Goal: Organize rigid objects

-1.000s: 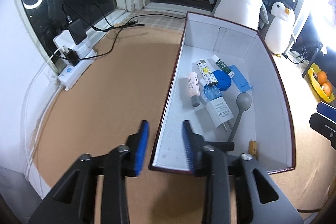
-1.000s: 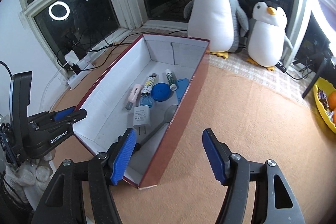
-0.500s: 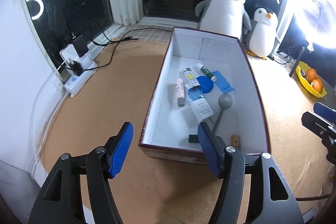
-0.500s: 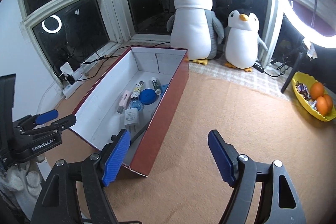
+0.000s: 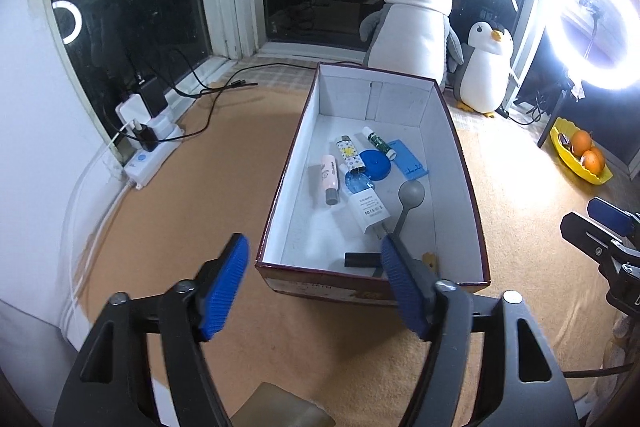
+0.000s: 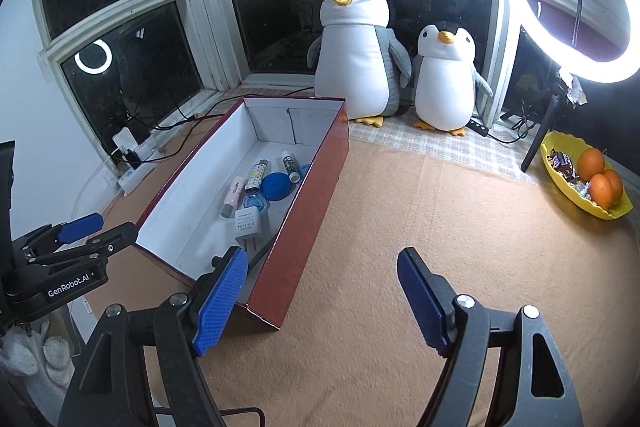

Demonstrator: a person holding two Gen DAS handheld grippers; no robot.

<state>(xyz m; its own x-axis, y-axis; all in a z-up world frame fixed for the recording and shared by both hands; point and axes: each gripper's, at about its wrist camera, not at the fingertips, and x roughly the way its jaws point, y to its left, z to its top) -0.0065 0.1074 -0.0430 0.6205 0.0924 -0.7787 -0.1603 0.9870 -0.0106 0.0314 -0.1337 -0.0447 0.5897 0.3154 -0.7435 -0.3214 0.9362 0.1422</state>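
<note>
Maroon cardboard box [image 5: 372, 291], white inside, sits at twelve o'clock of the left gripper [image 5: 314, 287], its jaws opening and empty; right gripper [image 6: 322, 301] wide, empty. Inside: white charger [image 5: 368, 211], grey spoon [image 5: 410, 197].

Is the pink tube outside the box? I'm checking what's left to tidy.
No, the pink tube lies inside the box, beside the white charger.
</note>
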